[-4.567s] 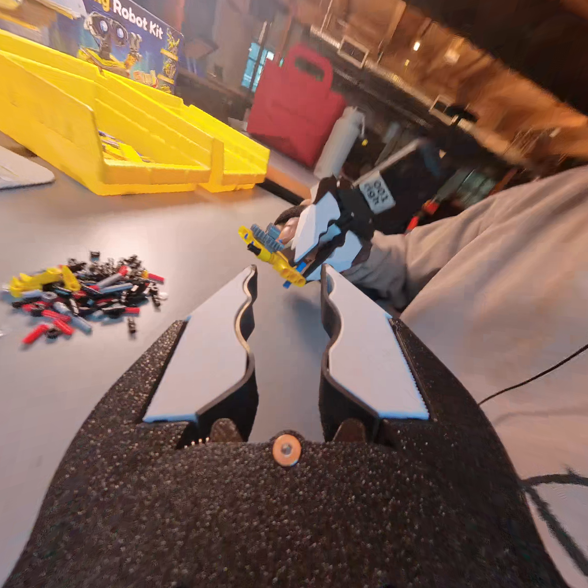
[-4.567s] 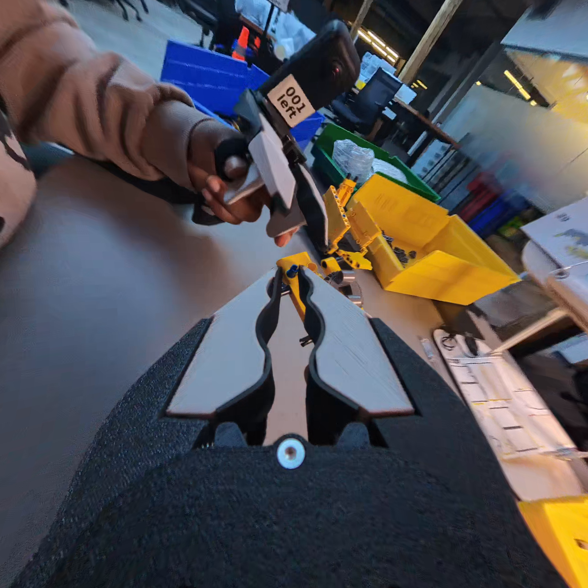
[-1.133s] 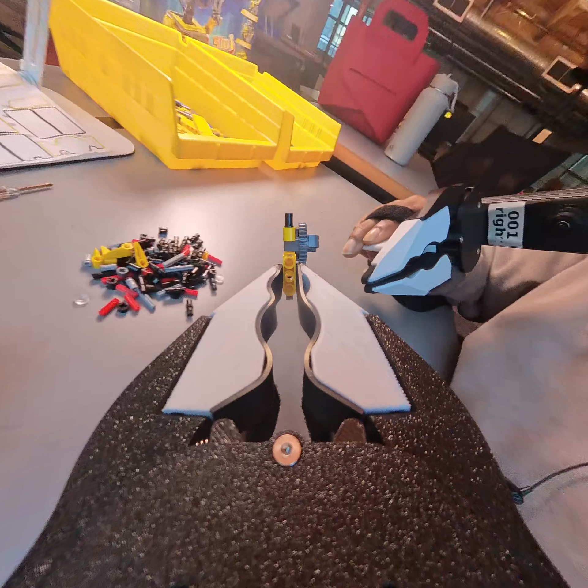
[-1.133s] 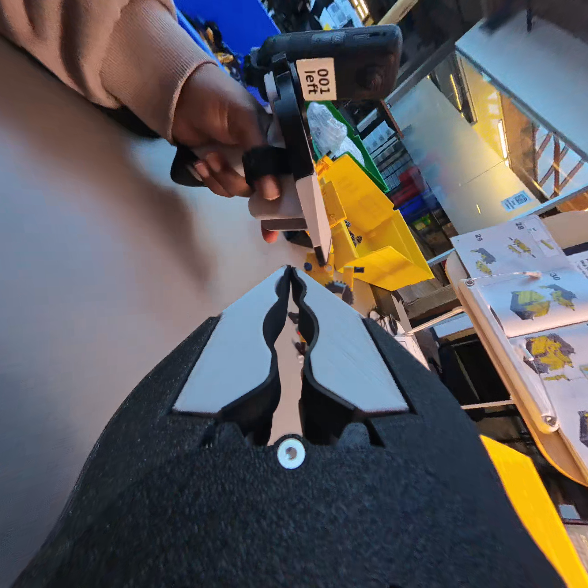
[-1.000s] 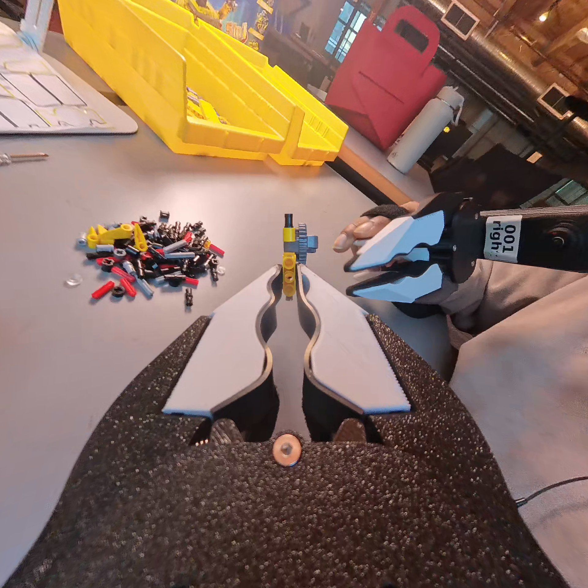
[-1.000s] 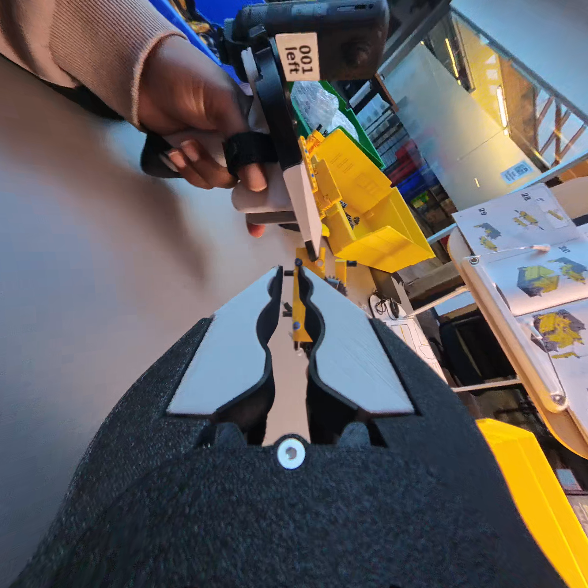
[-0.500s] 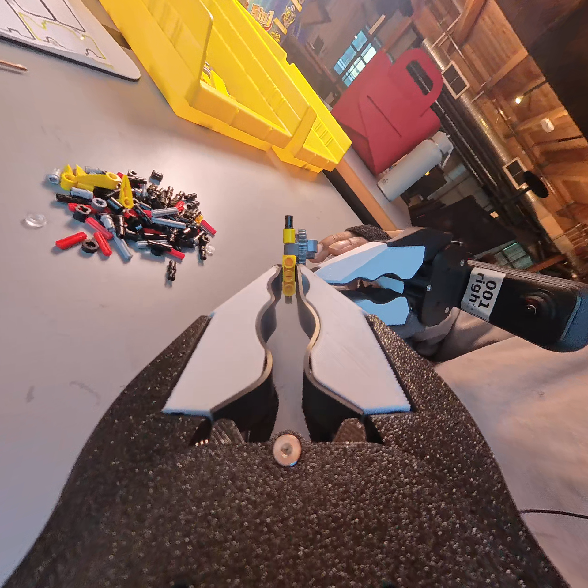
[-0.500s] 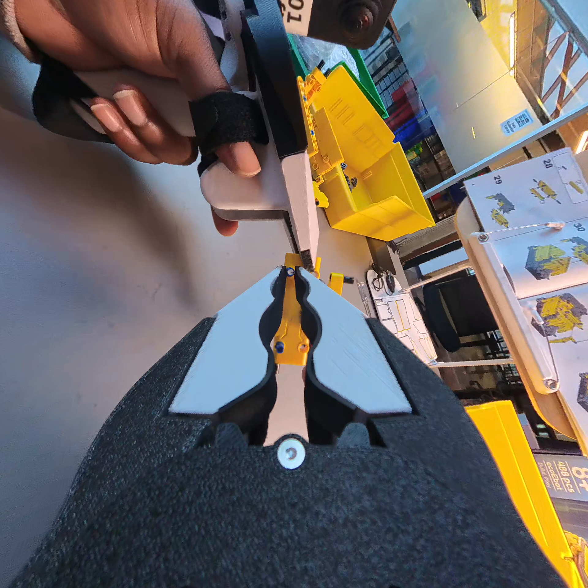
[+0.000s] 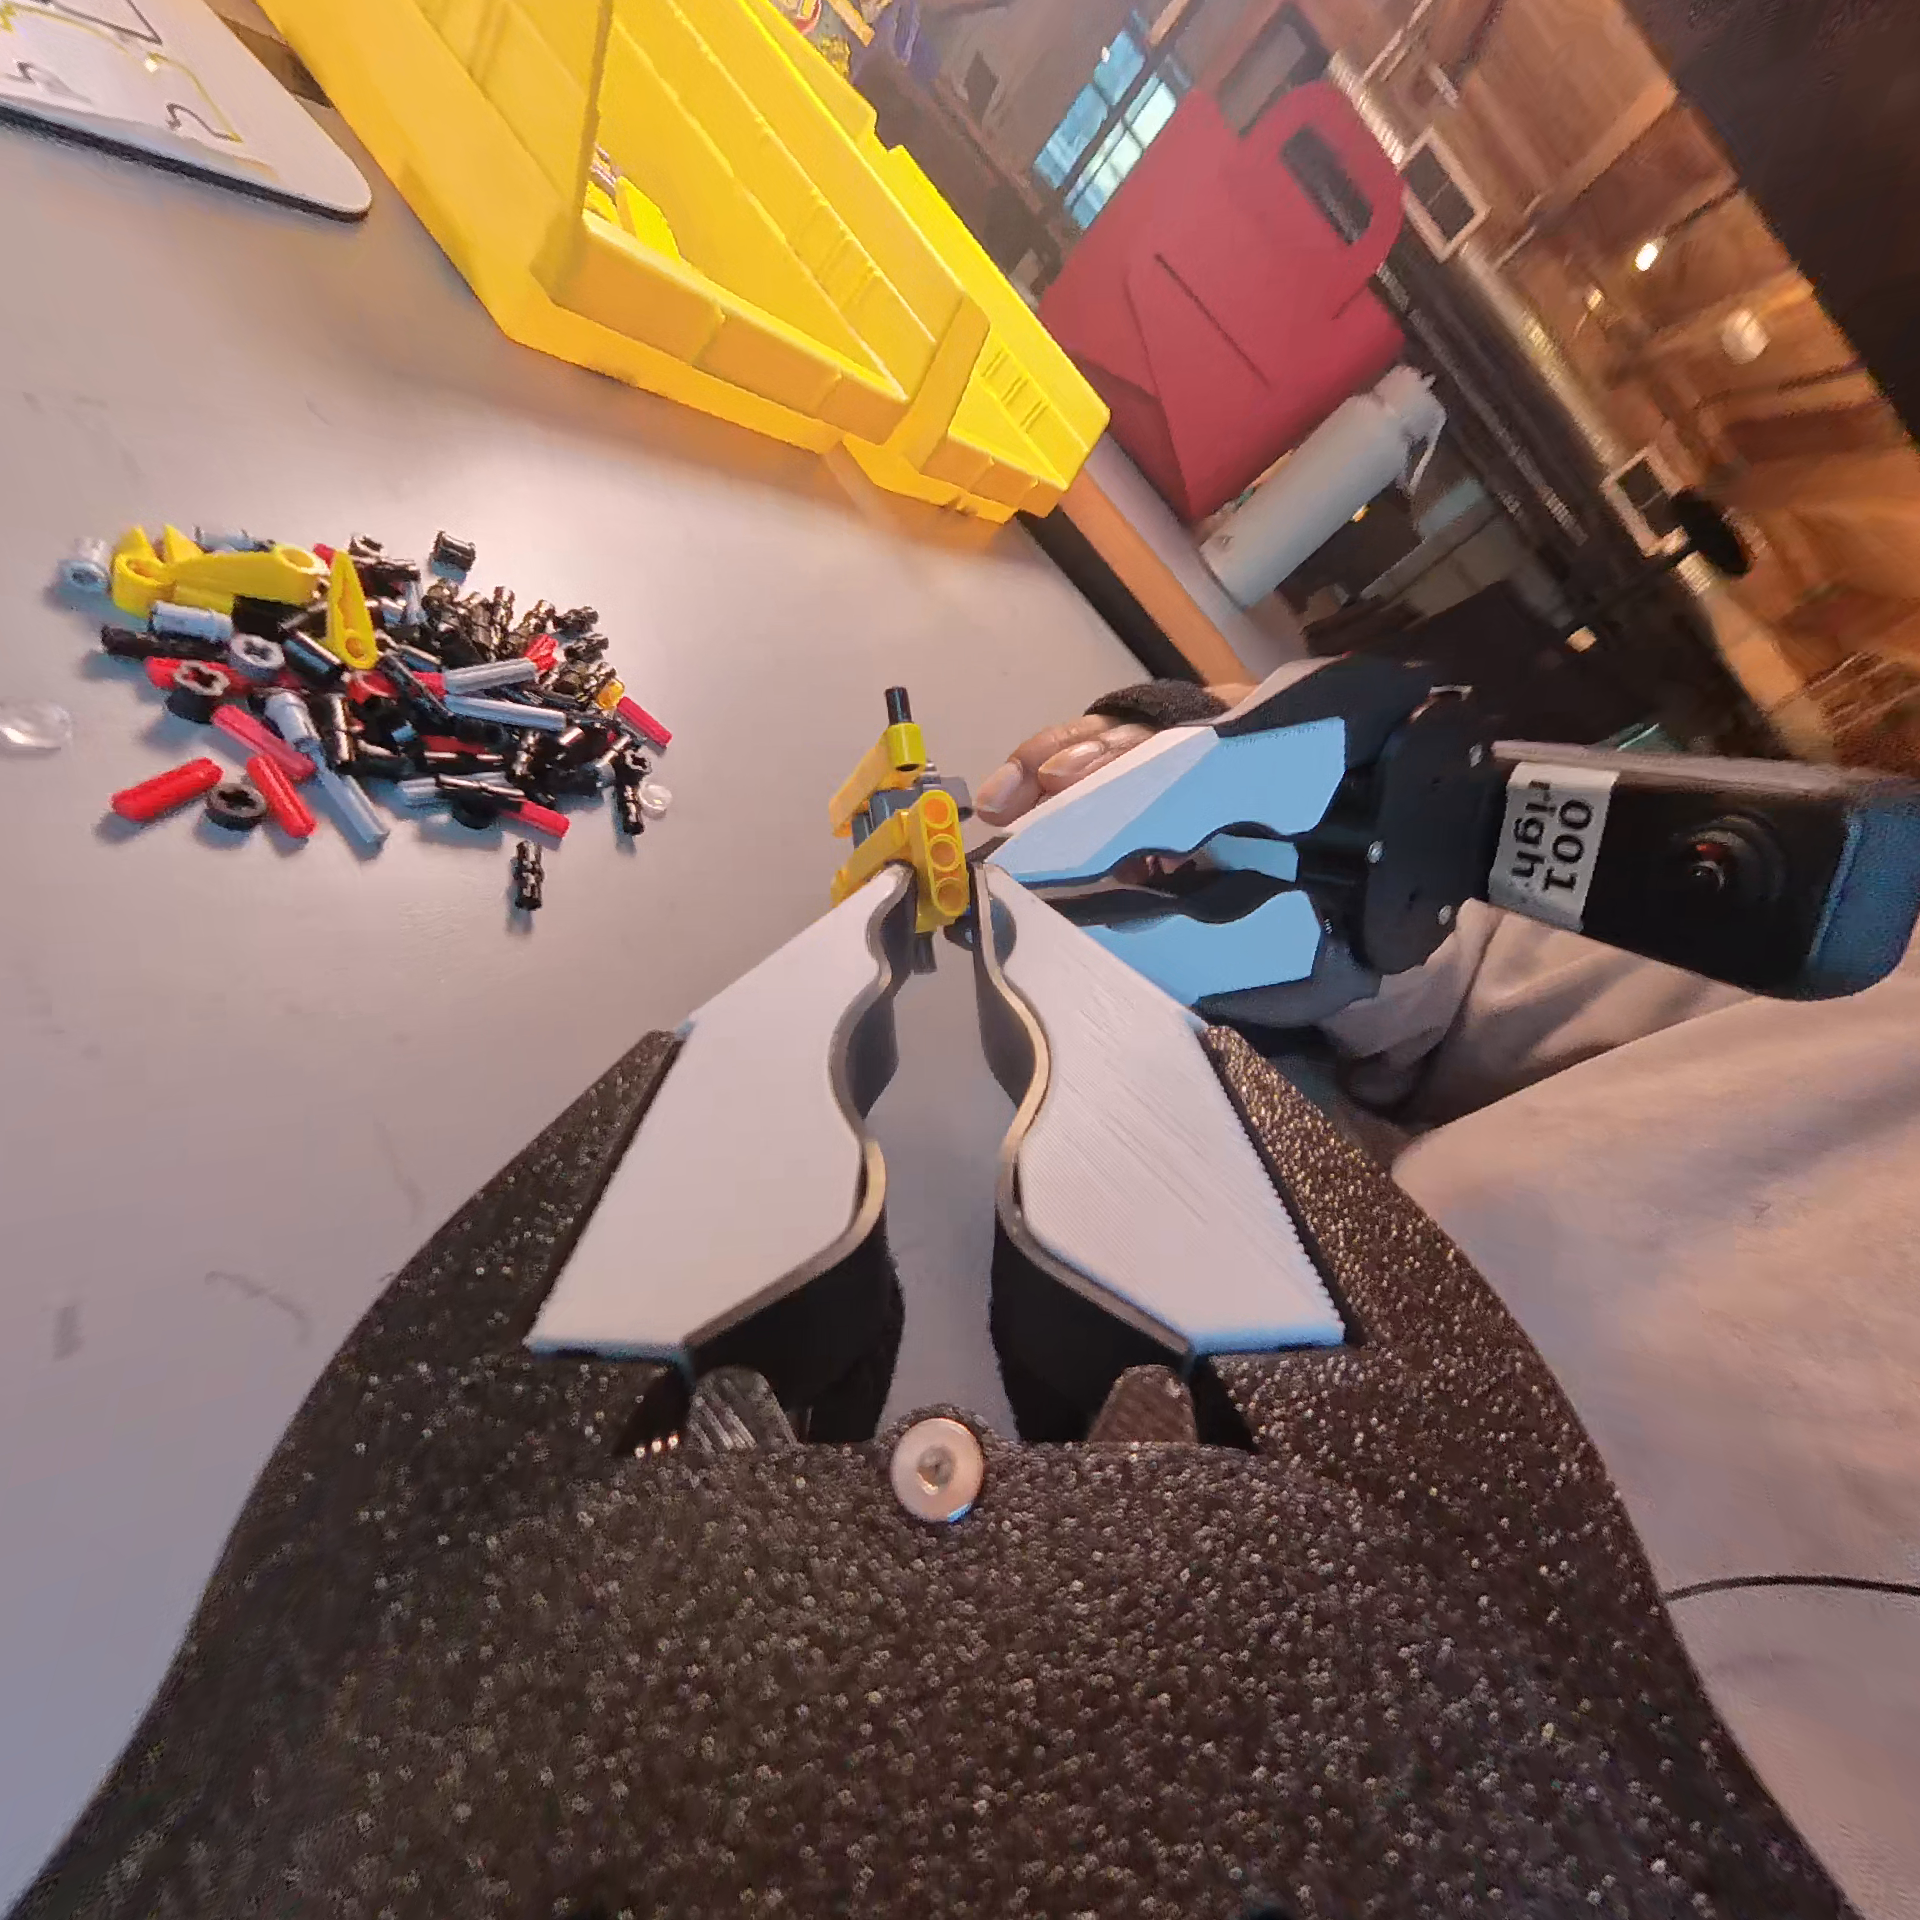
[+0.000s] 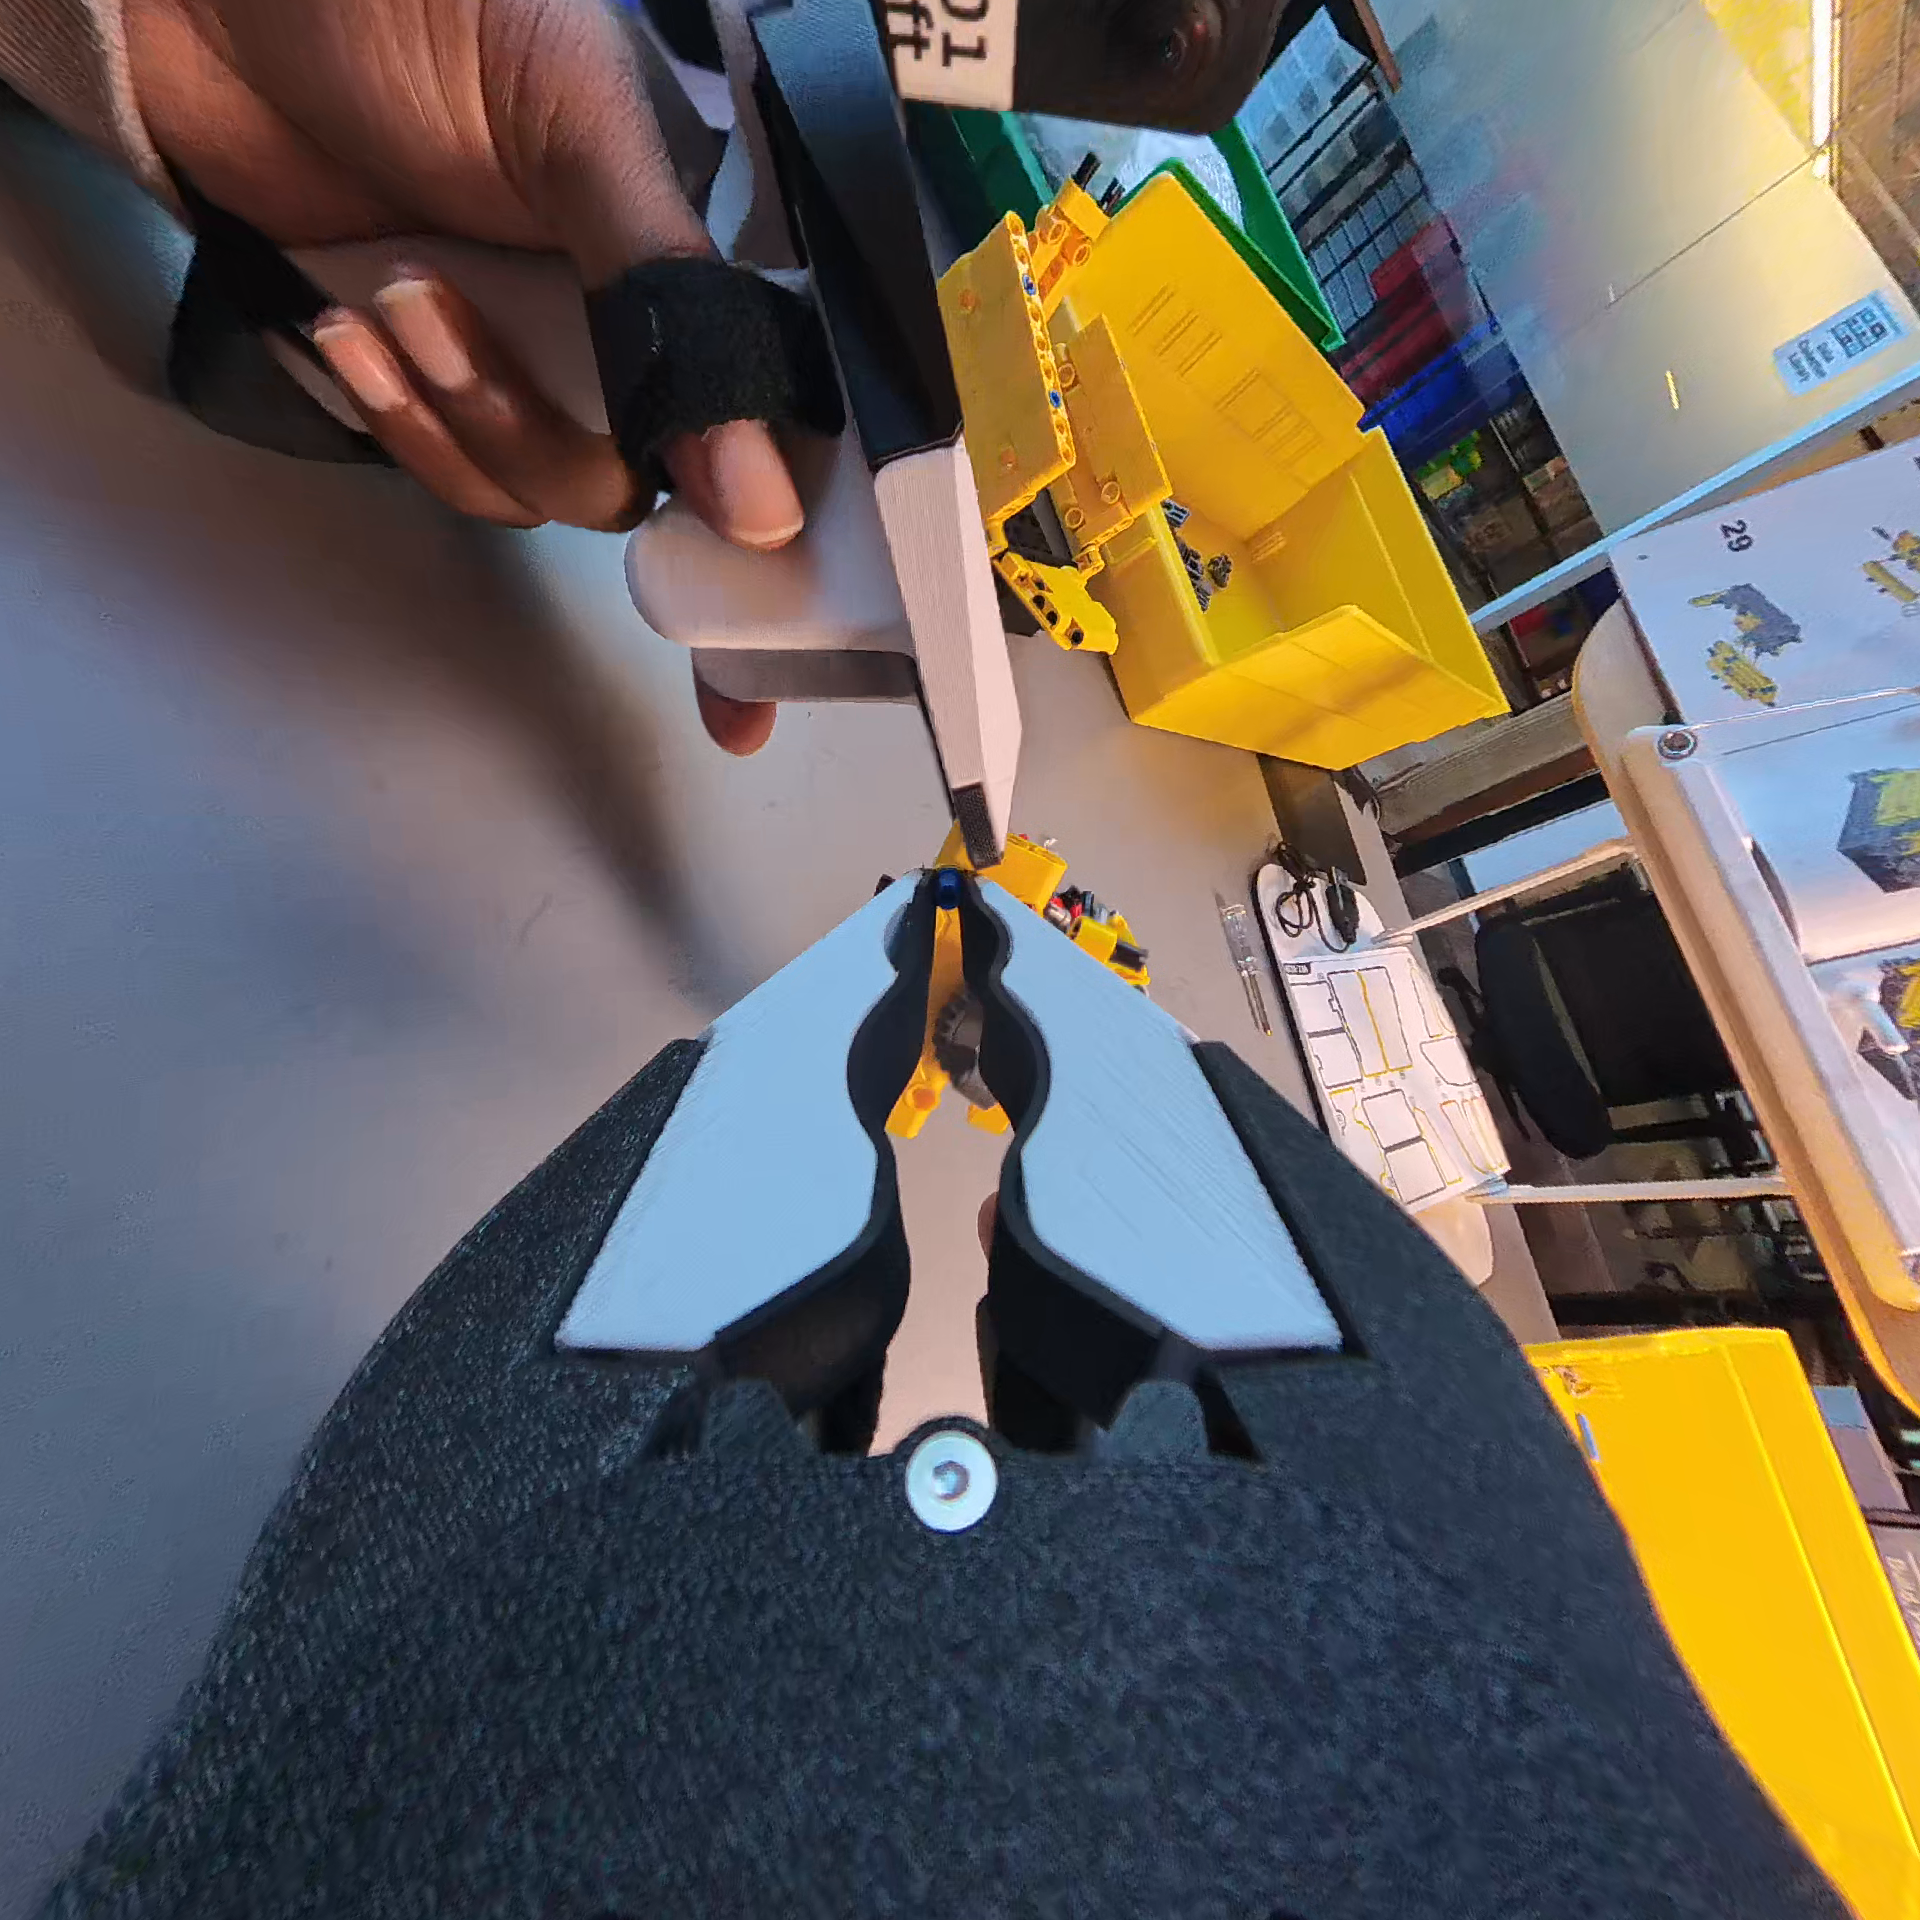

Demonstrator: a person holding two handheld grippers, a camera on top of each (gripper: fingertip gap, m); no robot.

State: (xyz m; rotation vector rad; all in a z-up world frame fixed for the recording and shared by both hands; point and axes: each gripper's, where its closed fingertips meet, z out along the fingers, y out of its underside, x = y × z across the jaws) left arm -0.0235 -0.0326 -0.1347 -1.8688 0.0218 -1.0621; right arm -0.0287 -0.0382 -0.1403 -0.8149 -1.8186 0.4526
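My left gripper [image 9: 940,883] is shut on a small yellow beam piece [image 9: 940,854] with a grey gear and a black pin on top, held above the grey table [image 9: 260,1039]. My right gripper [image 10: 948,891] is shut on a second yellow piece [image 10: 940,1049] with a blue pin at its tips. In the left wrist view the right gripper [image 9: 1023,871] comes in from the right, tips against the beam piece. In the right wrist view the left gripper [image 10: 961,675] comes down from above and its tip meets my right tips. The two pieces touch.
A pile of small red, black, grey and yellow parts [image 9: 364,686] lies left on the table. Yellow bins [image 9: 748,229] stand behind it, with a red bag [image 9: 1226,291] and white bottle [image 9: 1320,499] beyond. A yellow bin [image 10: 1278,582], a yellow model [image 10: 1023,416] and a booklet stand [image 10: 1787,790] sit at right. Both grippers' tips are close together, under 4 cm apart. My left gripper's tips are some 15 cm from the yellow model [image 10: 1023,416].
The right gripper took hold of a second yellow piece and moved in to the left gripper. The two pieces, apart half a second ago, now touch at the tips.
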